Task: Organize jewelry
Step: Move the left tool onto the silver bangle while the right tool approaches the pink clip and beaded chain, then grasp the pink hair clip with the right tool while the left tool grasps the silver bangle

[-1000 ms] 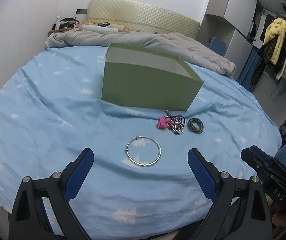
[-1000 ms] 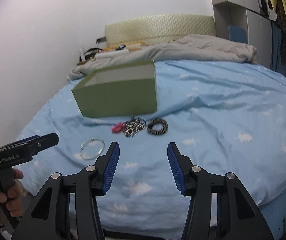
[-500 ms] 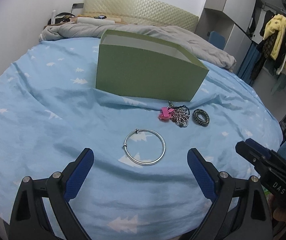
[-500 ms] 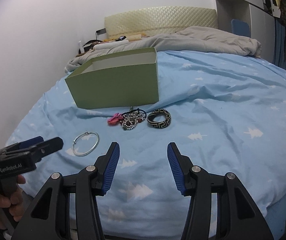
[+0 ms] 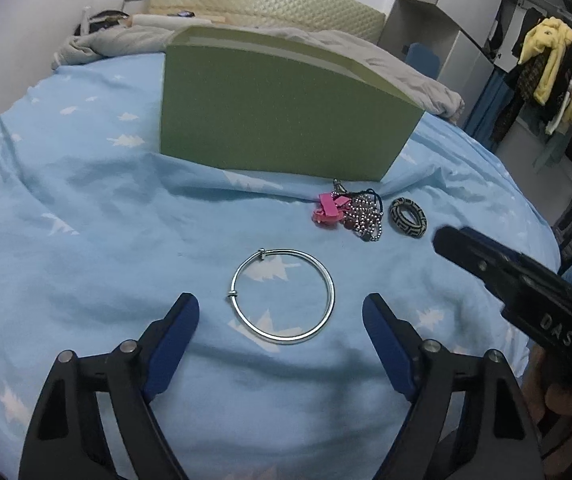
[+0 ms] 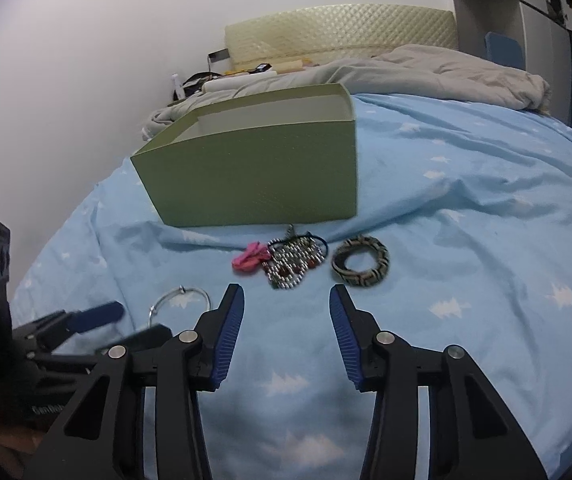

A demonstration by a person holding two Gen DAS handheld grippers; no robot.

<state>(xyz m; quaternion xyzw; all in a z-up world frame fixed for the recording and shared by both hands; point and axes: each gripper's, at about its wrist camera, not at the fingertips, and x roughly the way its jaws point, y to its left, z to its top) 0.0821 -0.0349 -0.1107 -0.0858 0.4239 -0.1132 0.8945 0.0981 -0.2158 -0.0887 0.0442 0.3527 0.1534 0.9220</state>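
L gripper (image 5: 281, 312) now sits much closer to the silver bangle (image 5: 282, 297) than a sec ago: the ring fills the gap ahead of its blue pads (image 5: 173, 336), and the camera looks down on it more steeply. Jaws are wide but closing, bangle lying flat on the blue sheet (image 5: 85, 208) just ahead of the tips and between their lines, pads not touching it yet. So nothing is held. My read: L is lining up to pinch the bangle first.

Behind it, the green box (image 5: 281, 120) stands open-topped on the bed, looming larger than before in both views. No jewelry seen inside from here, interior mostly hidden.

Moving right: pink clip (image 5: 328, 210), beaded chain bundle (image 5: 364, 216) touching it, then the black-and-tan patterned ring (image 5: 408, 222) just beside. All three lie in a row by the box's near right corner, same spots as earlier, i.e. untouched.

R gripper (image 6: 286, 312) has also advanced, low over the sheet, aimed at the bead bundle (image 6: 294, 260) w/ the patterned ring (image 6: 360, 266) off to its right. Jaws narrow-ish and closing, nothing between them, still short of the beads.

Meaning for the task: sorting hasn't started; all four pieces are still outside the box, both hands on approach.
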